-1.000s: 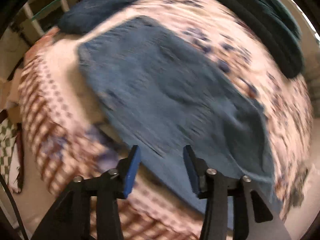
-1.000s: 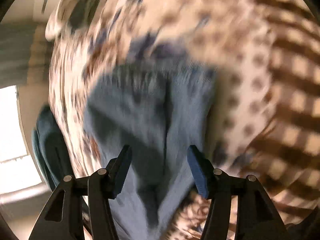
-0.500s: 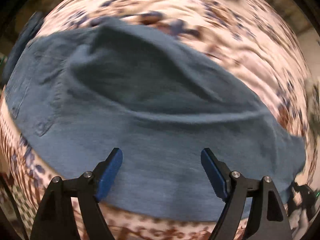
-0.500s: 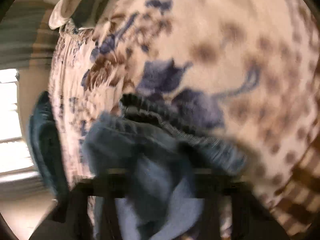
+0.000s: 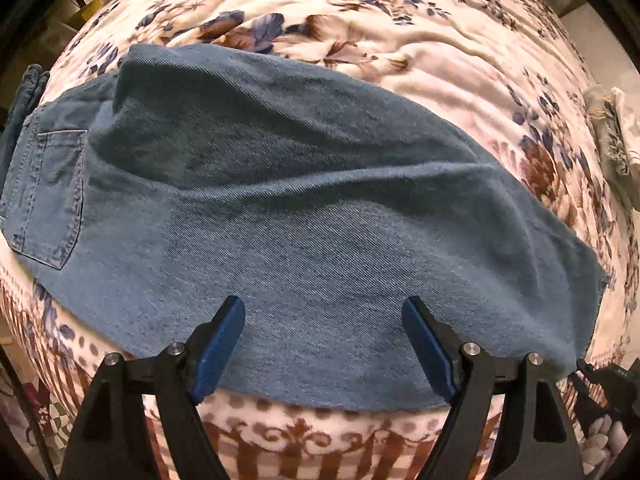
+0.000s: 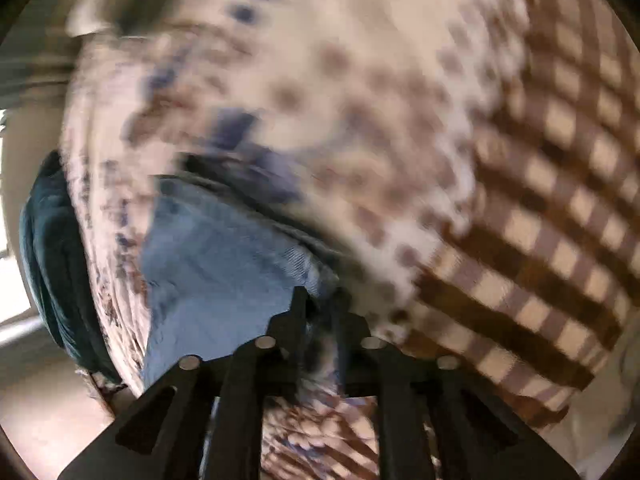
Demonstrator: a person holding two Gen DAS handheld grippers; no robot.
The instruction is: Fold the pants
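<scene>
**Jeans flat on the blanket, right side pinched**

Left gripper (image 5: pixel 324 344) hung spread wide over the jeans (image 5: pixel 304 216), which lay across the floral blanket (image 5: pixel 440 32), pocket at 9 o'clock. Right gripper (image 6: pixel 320 300) was pinching the jeans' edge, blurry though.

A bedroom at home: a bed under a flowered blanket (image 5: pixel 440 40), a dark green pillow (image 6: pixel 52 264), a bright window (image 6: pixel 12 280).

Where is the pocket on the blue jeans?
In the left wrist view, the stitched back pocket sits at the far left end of the blue denim pants, which lie spread on the floral blanket.
</scene>
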